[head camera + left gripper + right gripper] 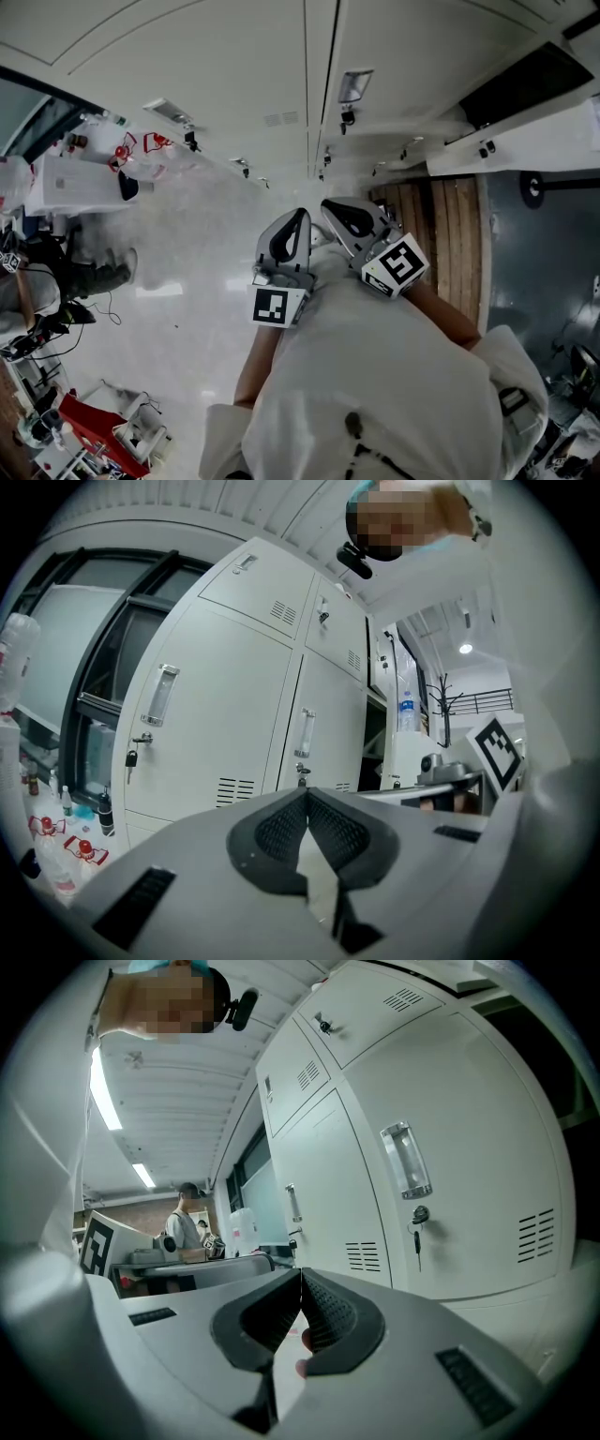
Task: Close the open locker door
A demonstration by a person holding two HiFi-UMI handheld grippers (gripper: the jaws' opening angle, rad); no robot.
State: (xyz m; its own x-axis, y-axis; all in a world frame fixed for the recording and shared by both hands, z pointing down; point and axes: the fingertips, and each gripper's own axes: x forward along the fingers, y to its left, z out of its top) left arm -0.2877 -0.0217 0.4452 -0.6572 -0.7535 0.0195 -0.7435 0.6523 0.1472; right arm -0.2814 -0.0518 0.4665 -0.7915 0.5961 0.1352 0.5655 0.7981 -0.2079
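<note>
The white lockers (pixel 225 66) run along the top of the head view. One at the upper right stands open, showing a dark inside (pixel 530 80), with its white door (pixel 525 141) swung out below it. Both grippers are held close together in front of the person's chest, well short of the lockers. My left gripper (pixel 302 214) is shut with nothing between its pads (pixel 281 829). My right gripper (pixel 326 203) is also shut and empty, its pads (pixel 328 1314) meeting at the tip. It faces closed locker doors (pixel 441 1194) with keys in the locks.
A wooden bench (pixel 441 234) stands on the floor below the open locker. At the left are a white table with bottles (pixel 84 173) and cables and gear (pixel 56 309). A person (pixel 187 1222) stands far off in the right gripper view. A water bottle (pixel 406 710) sits beyond the lockers.
</note>
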